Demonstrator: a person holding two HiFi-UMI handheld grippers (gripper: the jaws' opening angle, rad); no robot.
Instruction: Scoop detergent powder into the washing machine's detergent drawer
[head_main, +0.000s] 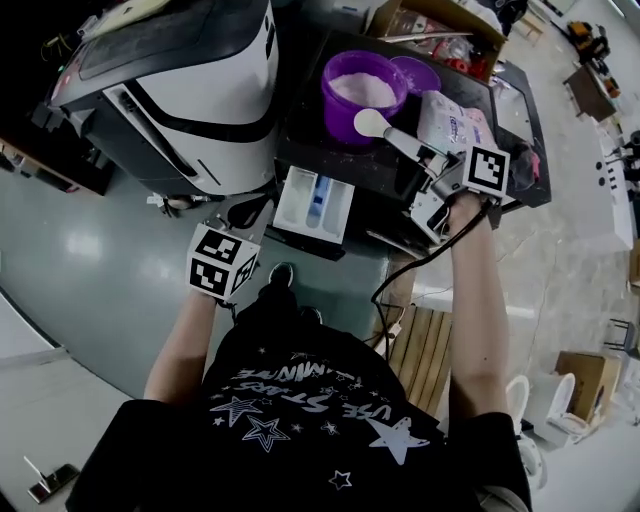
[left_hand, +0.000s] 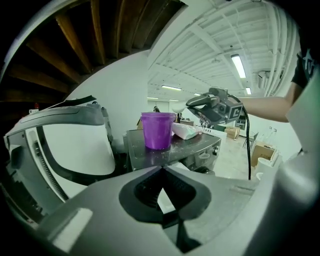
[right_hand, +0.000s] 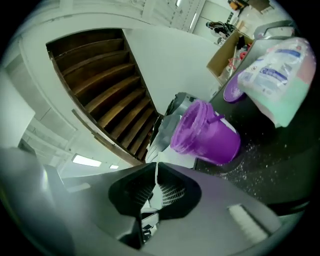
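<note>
Note right gripper (head_main: 430, 160) clenched on the handle of the scoop (head_main: 373, 123), bowl upward at the rim of the purple tub (head_main: 362, 88), probably to keep powder from spilling. Find detergent drawer (head_main: 312, 203) pulled out below, at the washing machine (head_main: 310, 135) front. Note left gripper (left_hand: 161, 171) clenched, empty, parked low. Mind detergent bag (head_main: 452, 122) just beside the tub.

Purple tub (left_hand: 158, 130) on dark machine top (left_hand: 192, 148) (white pouch (left_hand: 185, 131) beside it), beyond hand-held gripper (left_hand: 161, 171), jaws together.
</note>
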